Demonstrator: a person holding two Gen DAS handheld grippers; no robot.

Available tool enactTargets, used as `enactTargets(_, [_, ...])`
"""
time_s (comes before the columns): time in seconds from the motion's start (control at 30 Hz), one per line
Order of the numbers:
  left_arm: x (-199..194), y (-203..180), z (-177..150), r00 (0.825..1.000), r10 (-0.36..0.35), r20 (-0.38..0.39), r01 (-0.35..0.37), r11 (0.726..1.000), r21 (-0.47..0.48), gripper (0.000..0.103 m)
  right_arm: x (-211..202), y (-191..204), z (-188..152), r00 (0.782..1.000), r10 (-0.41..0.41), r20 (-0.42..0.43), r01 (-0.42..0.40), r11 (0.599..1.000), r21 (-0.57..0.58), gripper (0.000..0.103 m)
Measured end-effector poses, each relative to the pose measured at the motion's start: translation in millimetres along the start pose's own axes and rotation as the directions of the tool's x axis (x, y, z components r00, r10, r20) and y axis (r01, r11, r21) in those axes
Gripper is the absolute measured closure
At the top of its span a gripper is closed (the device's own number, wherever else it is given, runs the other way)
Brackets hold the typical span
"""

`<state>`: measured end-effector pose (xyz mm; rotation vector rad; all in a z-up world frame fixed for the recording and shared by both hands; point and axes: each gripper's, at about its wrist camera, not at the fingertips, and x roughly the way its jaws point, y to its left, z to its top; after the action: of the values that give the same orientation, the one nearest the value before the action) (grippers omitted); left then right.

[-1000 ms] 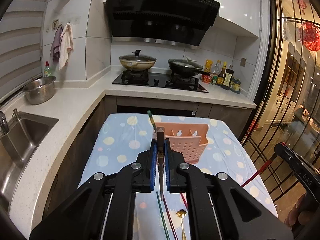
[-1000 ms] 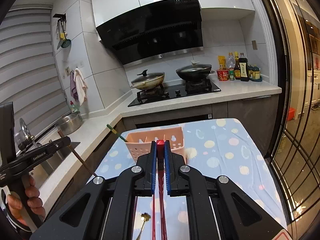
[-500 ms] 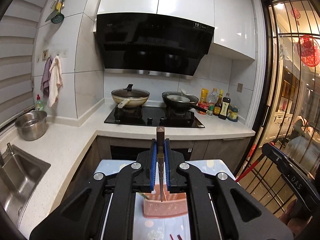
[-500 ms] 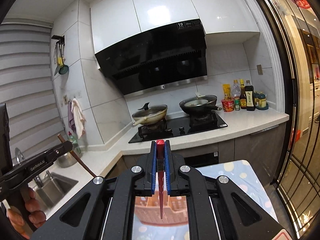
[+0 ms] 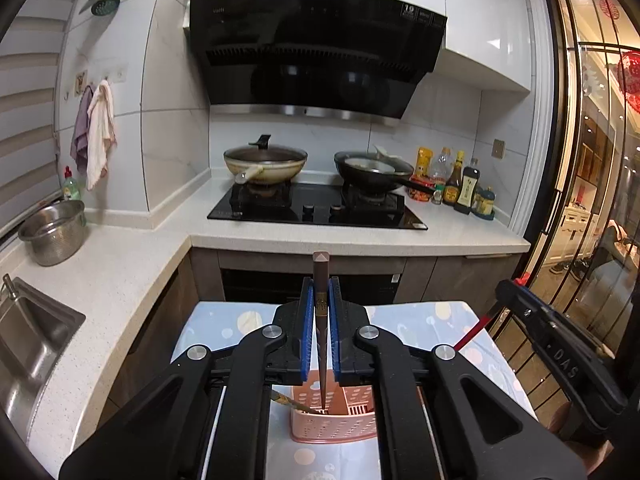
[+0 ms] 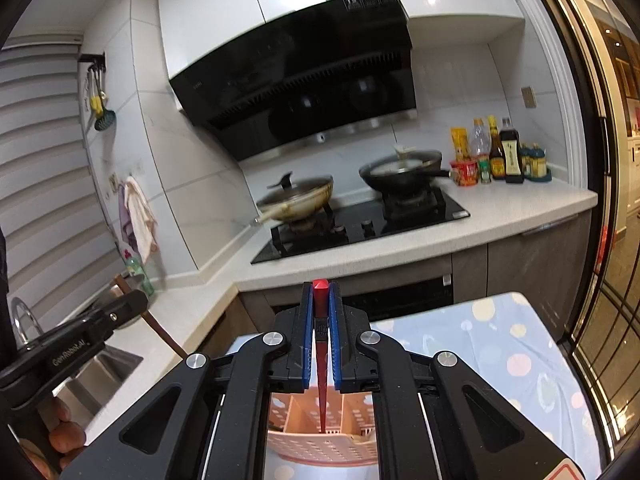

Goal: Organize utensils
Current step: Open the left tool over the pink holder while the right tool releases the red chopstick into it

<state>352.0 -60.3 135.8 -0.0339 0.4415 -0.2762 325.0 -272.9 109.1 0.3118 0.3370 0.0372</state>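
My left gripper (image 5: 321, 284) is shut on a brown chopstick (image 5: 321, 344) that stands upright between the blue pads. Its lower tip hangs at the pink slotted basket (image 5: 336, 424), where a dark-handled utensil (image 5: 288, 401) leans out to the left. My right gripper (image 6: 321, 289) is shut on a red chopstick (image 6: 321, 384), whose tip points into the basket (image 6: 320, 446), between its dividers. In the left wrist view the right gripper (image 5: 520, 286) shows at the right edge with the red chopstick (image 5: 476, 332). In the right wrist view the left gripper (image 6: 128, 308) shows at the left.
The basket stands on a table with a blue dotted cloth (image 5: 224, 324). Beyond it runs a white counter (image 5: 120, 264) with a black hob (image 5: 320, 208), two pans, bottles (image 5: 464, 188), a steel pot (image 5: 54, 232) and a sink (image 5: 28, 340). A glass door (image 5: 592, 200) closes the right side.
Both grippers have travelled forward over the table with their chopsticks. The basket, once ahead of the fingers, now lies below them, and the utensils on the cloth have left view.
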Motion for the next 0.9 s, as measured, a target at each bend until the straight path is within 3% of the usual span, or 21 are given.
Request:
enactTargets(0.2, [20.7,5.3,-16.8,0.998,-0.001,-0.055,0.0,1.0,-0.014,0.096,19.4,-7.8,-22.3,0.998,-0.008,-0.066,0.008,1.0,0.007,0.095])
enactTargets(0.27, [22.4,7.7,-21.1,0.998,0.002,-0.063,-0.004,1.0,-0.023,0.093,18.2,-7.6,-25.7,0.998,-0.019,-0.061,0.019,1.0,0.005,0.078])
enactTargets(0.33, [21.4,10.5,-23.1,0.998,0.012,-0.065,-0.015,0.999,-0.036,0.076,13.3,-7.8,-27.5,0.999,-0.024,-0.045,0.024,1.0,0.004,0.062])
enactTargets(0.37, [19.3,11.5,-23.8,0.998,0.017,-0.059,-0.02,0.999,-0.042,0.061,10.1,-7.6,-27.8,0.999,-0.027,-0.037,0.027,1.0,0.002,0.058])
enactTargets(0.4, [15.7,12.9,-24.8,0.998,0.027,-0.049,-0.029,0.998,-0.046,0.053,7.6,-7.6,-27.4,0.999,-0.028,-0.033,0.028,1.0,0.0,0.058])
enactTargets(0.9, [-55.4,30.1,-54.3,0.999,0.029,-0.041,-0.032,0.997,-0.071,0.049,-82.4,3.4,-52.4,0.999,-0.015,-0.037,0.014,1.0,-0.028,0.054])
